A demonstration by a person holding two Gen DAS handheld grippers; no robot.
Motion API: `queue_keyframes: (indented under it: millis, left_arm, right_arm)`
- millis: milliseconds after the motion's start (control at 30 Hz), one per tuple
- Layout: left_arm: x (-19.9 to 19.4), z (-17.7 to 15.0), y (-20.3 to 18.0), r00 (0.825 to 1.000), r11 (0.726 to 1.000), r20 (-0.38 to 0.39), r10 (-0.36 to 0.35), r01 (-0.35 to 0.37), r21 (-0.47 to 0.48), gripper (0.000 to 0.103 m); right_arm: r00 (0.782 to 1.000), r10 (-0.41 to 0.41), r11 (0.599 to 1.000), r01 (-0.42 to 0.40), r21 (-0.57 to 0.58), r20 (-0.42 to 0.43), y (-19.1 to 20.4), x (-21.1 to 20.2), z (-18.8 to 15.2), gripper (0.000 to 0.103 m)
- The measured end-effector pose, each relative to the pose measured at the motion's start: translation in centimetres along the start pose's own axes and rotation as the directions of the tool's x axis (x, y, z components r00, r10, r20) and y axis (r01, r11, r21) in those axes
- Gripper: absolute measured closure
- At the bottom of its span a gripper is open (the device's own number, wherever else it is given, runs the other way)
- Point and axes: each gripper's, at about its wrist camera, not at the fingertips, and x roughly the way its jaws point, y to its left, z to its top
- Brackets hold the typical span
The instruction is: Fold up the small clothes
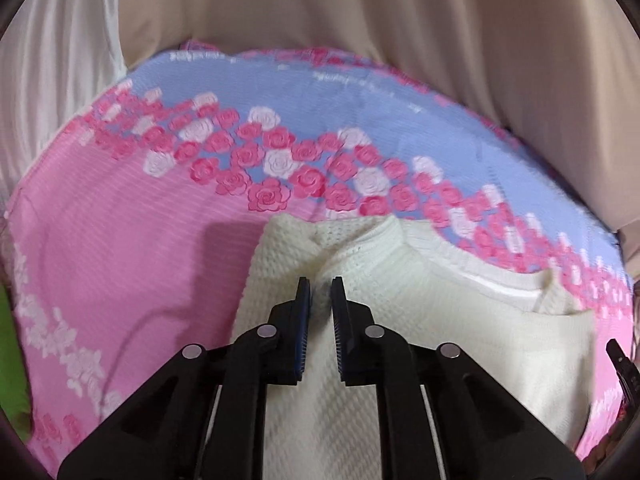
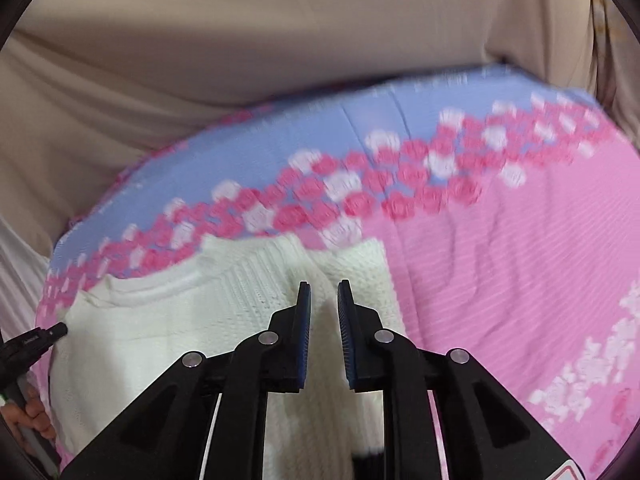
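A small cream knit sweater (image 1: 440, 320) lies on a pink and blue rose-patterned bedspread (image 1: 120, 240). My left gripper (image 1: 321, 280) sits over the sweater's left shoulder, its jaws nearly closed on a raised fold of knit. In the right wrist view, my right gripper (image 2: 323, 283) sits over the right shoulder of the sweater (image 2: 160, 320), its jaws a narrow gap apart with a ridge of knit between them. The ribbed collar (image 2: 248, 280) lies between the two grippers. The sweater's lower part is hidden under the grippers.
Beige curtains (image 1: 360, 12) hang behind the bed's far edge. A green object (image 1: 10, 360) shows at the left edge. The other gripper's tip shows at the frame edges (image 1: 618, 354) (image 2: 40, 336). Bedspread (image 2: 520, 280) stretches right of the sweater.
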Motion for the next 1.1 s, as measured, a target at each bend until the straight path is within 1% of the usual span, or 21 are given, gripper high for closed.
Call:
queue_keyframes:
  millis: [33,100,167,200,233,267,300,333,367,400,467,600,667,700,767,800,833,900,933,1033,1100]
  left_arm:
    - [-1.3,-0.8,-0.5,1.0,1.0,0.015,-0.001,0.001,0.015,0.092]
    - [-2.7,-2.3,-1.9,1.0,0.999,0.018,-0.017,0.017,0.035,0.091]
    - [-3.2,-4.1,-3.6,0.999,0.997,-0.015,-0.05,0.051,0.058,0.089]
    - [-3.0,-5.3,-4.6,0.998,0.995,-0.036,-0.057,0.059,0.075,0.088]
    - [-2.8,-6.0,-5.2,0.997,0.994,-0.053,-0.056,0.061,0.09,0.086]
    - [-2.0,-7.0,-5.7,0.996,0.992,-0.085,-0.04,0.05,0.117,0.084]
    - [-1.5,-7.3,-5.7,0.995,0.992,-0.094,-0.03,0.041,0.122,0.084]
    - [-1.2,-7.6,-5.4,0.995,0.992,-0.096,-0.023,0.035,0.123,0.084]
    - [-1.0,-7.6,-4.8,0.996,0.992,-0.088,-0.01,0.021,0.121,0.084]
    - [-1.0,-7.6,-4.3,0.996,0.993,-0.085,-0.006,0.016,0.118,0.084]
    - [-1.0,-7.3,-3.3,0.997,0.994,-0.077,0.016,-0.008,0.108,0.084]
    - [-0.9,-7.3,-2.5,0.997,0.996,-0.079,0.027,-0.02,0.092,0.084]
    - [-1.0,-7.5,-2.8,0.996,0.994,-0.077,0.038,-0.031,0.101,0.084]
    - [-1.1,-7.5,-2.8,0.996,0.994,-0.078,0.04,-0.032,0.102,0.084]
    - [-1.1,-7.7,-2.9,0.996,0.994,-0.075,0.048,-0.04,0.106,0.084]
    - [-1.0,-7.8,-3.0,0.996,0.993,-0.073,0.052,-0.044,0.111,0.084]
    - [-1.0,-7.8,-3.0,0.996,0.992,-0.071,0.055,-0.047,0.114,0.084]
    - [-0.9,-7.9,-3.2,0.996,0.991,-0.067,0.063,-0.055,0.121,0.084]
    - [-1.0,-7.9,-3.2,0.996,0.991,-0.068,0.064,-0.056,0.12,0.084]
    - [-1.6,-7.9,-3.0,0.996,0.994,-0.071,0.055,-0.047,0.1,0.084]
    - [-2.3,-7.8,-2.2,0.996,0.997,-0.072,0.046,-0.042,0.067,0.084]
  right_arm:
    - [0.999,0.027,0.999,-0.027,-0.023,0.017,1.3,-1.4,-0.4,0.087]
    - [0.995,0.096,0.992,-0.095,-0.077,0.009,4.6,-3.3,-1.9,0.087]
    - [0.981,0.185,0.972,-0.191,-0.133,-0.06,8.1,-3.3,-4.6,0.087]
    - [0.966,0.23,0.955,-0.247,-0.162,-0.116,10.1,-2.8,-6.5,0.087]
    - [0.954,0.251,0.942,-0.279,-0.186,-0.161,11.4,-2.1,-8.2,0.087]
    - [0.947,0.25,0.932,-0.292,-0.215,-0.204,12.7,-1.2,-9.9,0.089]
    - [0.944,0.233,0.926,-0.289,-0.244,-0.235,13.4,-0.4,-11.1,0.092]
    - [0.948,0.206,0.925,-0.27,-0.268,-0.242,13.4,0.1,-11.9,0.092]
    - [0.951,0.198,0.926,-0.261,-0.274,-0.238,12.9,0.2,-12.0,0.098]
    - [0.951,0.198,0.929,-0.26,-0.263,-0.239,12.0,0.0,-11.7,0.1]
    - [0.96,0.157,0.945,-0.214,-0.246,-0.232,10.4,-0.4,-11.0,0.1]
    - [0.972,0.091,0.973,-0.133,-0.187,-0.218,6.9,-1.3,-9.1,0.099]
    - [0.976,0.065,0.978,-0.105,-0.181,-0.21,6.5,-1.6,-8.9,0.097]
    - [0.981,0.032,0.98,-0.068,-0.188,-0.19,6.3,-2.1,-8.6,0.095]
    - [0.988,-0.002,0.979,-0.029,-0.202,-0.154,5.9,-2.6,-8.3,0.095]
    - [0.987,-0.041,0.977,0.007,-0.214,-0.155,5.6,-2.3,-8.2,0.095]
    - [0.982,-0.064,0.975,0.024,-0.221,-0.177,5.3,-1.7,-8.2,0.095]
    - [0.974,-0.073,0.979,0.029,-0.203,-0.215,4.7,-0.7,-8.5,0.095]
    - [0.973,-0.07,0.98,0.026,-0.197,-0.219,4.6,-0.6,-8.6,0.095]
    - [0.976,-0.072,0.979,0.03,-0.201,-0.206,5.1,-1.1,-8.3,0.094]
    - [0.979,-0.062,0.979,0.022,-0.2,-0.195,5.8,-1.7,-8.2,0.094]
